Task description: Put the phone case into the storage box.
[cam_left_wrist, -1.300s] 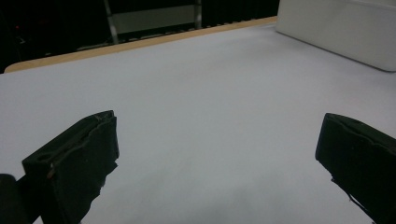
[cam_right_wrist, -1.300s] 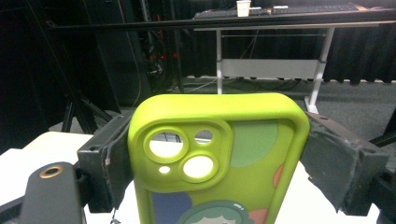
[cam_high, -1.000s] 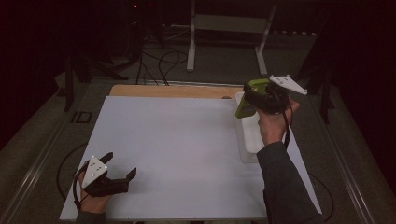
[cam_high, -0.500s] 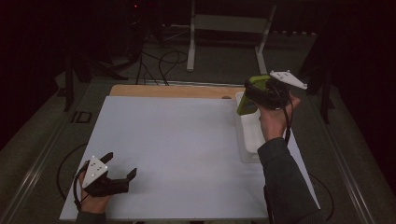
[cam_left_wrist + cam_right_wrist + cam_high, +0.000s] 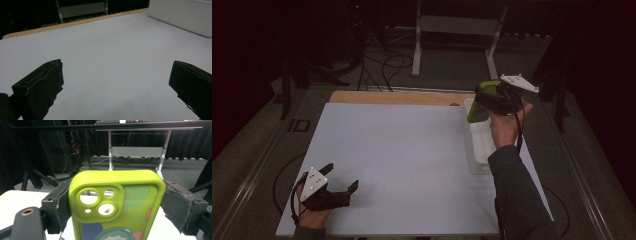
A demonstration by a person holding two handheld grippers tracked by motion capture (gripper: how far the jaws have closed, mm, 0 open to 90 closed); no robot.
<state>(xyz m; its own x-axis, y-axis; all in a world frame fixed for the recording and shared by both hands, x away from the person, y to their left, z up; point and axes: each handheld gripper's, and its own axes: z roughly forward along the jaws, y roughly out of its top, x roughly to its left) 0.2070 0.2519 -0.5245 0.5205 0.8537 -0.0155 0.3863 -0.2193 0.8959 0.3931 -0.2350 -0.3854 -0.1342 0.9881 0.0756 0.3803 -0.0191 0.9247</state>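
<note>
Lime-green phone case [image 5: 117,205] clamped by its side edges in right hand-held gripper [image 5: 492,100], held aloft over white tray [image 5: 479,150] at surface's [image 5: 412,150] far right. Risk: flexible case could slip or twist out, missing the tray. Left hand-held gripper [image 5: 343,180] wide open, empty.

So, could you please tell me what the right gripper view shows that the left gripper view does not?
Right gripper view: its claw clamps a lime-green phone case by the sides, camera cut-outs facing the lens and a cartoon print lower down; behind are dark curtains and cables on the floor.

Left gripper view: its claw stands open with nothing between the jaws, low over the white table top, with a white tray at the far right.

Both share the white-legged stand beyond the table and the table's wooden edge.
</note>
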